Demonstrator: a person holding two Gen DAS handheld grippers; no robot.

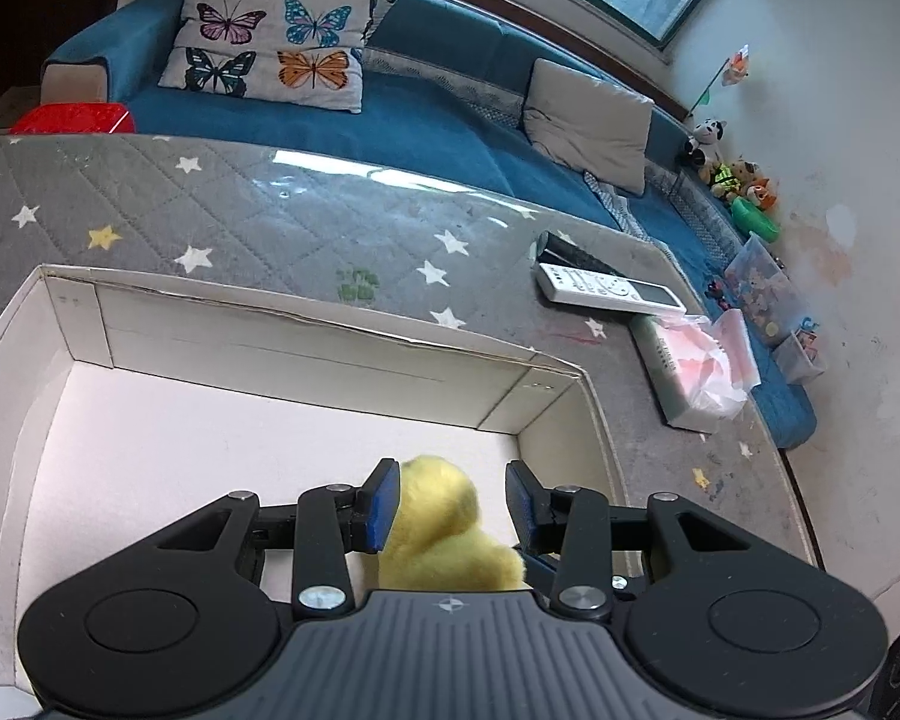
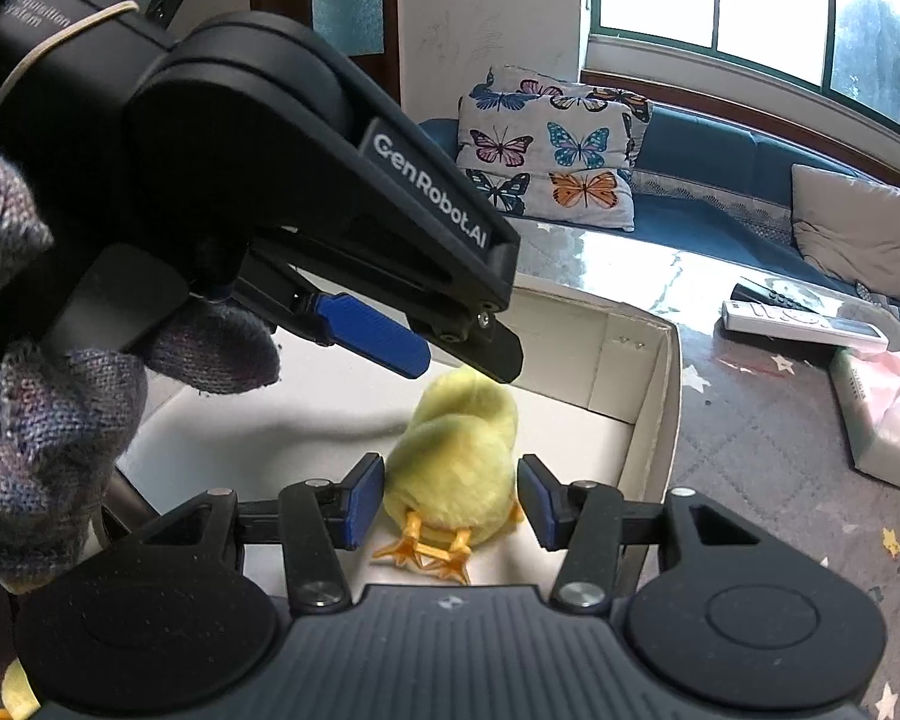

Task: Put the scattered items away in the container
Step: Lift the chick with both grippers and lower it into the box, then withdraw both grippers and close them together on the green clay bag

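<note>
Chick [image 2: 456, 462] is lying inside the white box [image 2: 654, 414], feet toward the right gripper [image 2: 450, 501], whose open jaws are straddling it untouched while the left gripper [image 1: 450, 507], jaws also open, is hovering above.

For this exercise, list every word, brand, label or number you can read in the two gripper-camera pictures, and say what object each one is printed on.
"GenRobot.AI": white lettering on the side of the left gripper, seen from the right wrist view.
"DAS": on the left gripper's body, top left corner of that view.
"Data Acquisition System" below it: small and partly cut off, so this reading is uncertain.
White remote control: button markings too small to read.
Green-edged box: side print too blurred.
</note>
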